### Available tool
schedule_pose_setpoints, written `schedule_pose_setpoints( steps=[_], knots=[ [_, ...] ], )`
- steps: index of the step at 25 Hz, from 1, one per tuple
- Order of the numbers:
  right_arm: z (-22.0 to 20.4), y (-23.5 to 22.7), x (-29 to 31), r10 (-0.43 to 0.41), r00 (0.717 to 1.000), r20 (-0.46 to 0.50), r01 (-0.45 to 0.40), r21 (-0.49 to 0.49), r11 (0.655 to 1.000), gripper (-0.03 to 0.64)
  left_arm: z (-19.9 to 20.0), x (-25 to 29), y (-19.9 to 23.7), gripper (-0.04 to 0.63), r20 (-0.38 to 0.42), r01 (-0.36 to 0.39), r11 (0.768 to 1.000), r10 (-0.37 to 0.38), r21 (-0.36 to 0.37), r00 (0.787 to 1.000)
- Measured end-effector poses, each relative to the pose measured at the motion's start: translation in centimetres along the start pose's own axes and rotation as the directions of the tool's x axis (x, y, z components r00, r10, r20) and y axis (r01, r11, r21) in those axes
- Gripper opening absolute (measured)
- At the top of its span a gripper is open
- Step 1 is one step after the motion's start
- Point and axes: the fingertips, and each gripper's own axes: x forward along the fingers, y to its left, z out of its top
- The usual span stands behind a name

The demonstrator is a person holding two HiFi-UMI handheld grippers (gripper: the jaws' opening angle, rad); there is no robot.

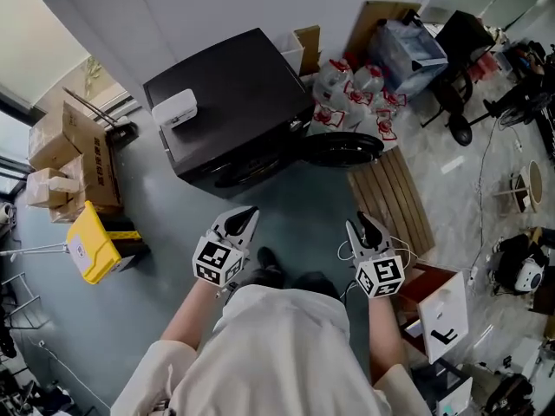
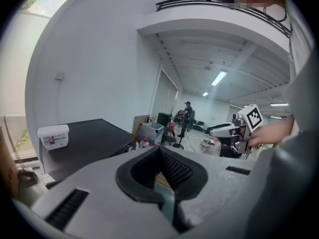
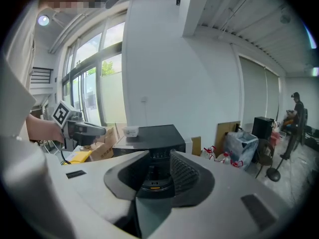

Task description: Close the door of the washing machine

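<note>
Head view: standing before the washer (image 1: 234, 102) by the wall, holding both tongs out in front and well short of it, touching nothing. Holding the left gripper (image 1: 245, 218) only narrowly parted and the right gripper (image 1: 363, 225) somewhat wider, gripping nothing in either; sighting the washer's front through the right jaws in the right gripper view. Judging the task as barely begun: seeing the door (image 1: 342, 149) standing wide open and not yet pushed, leaving everything to do, namely reaching it, swinging it back over the drum opening and pressing until latched. Finding the door at the washer's right front corner, nearer the right gripper, showing almost edge-on as a dark flat oval, running its long axis left to right across the picture, pointing its free edge right toward the pallet (image 1: 392, 199) and the bags (image 1: 355, 94).
</note>
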Motion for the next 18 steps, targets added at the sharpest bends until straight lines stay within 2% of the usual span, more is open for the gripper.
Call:
schedule_pose_setpoints(
  steps=[10, 18],
  knots=[
    [-1.8, -1.9, 3.4, -0.026, 0.997, -0.074, 0.028, 0.025, 0.999, 0.130, -1.5, 3.7, 1.8, 0.008, -0.040, 0.028, 0.999, -0.030, -0.036, 0.999],
    [-4.7, -5.8, 6.2, 0.025, 0.992, -0.120, -0.021, 0.036, 0.999, 0.130, -3.5, 7.8, 1.6, 0.008, -0.064, -0.023, 0.997, 0.018, -0.071, 0.998]
  ],
)
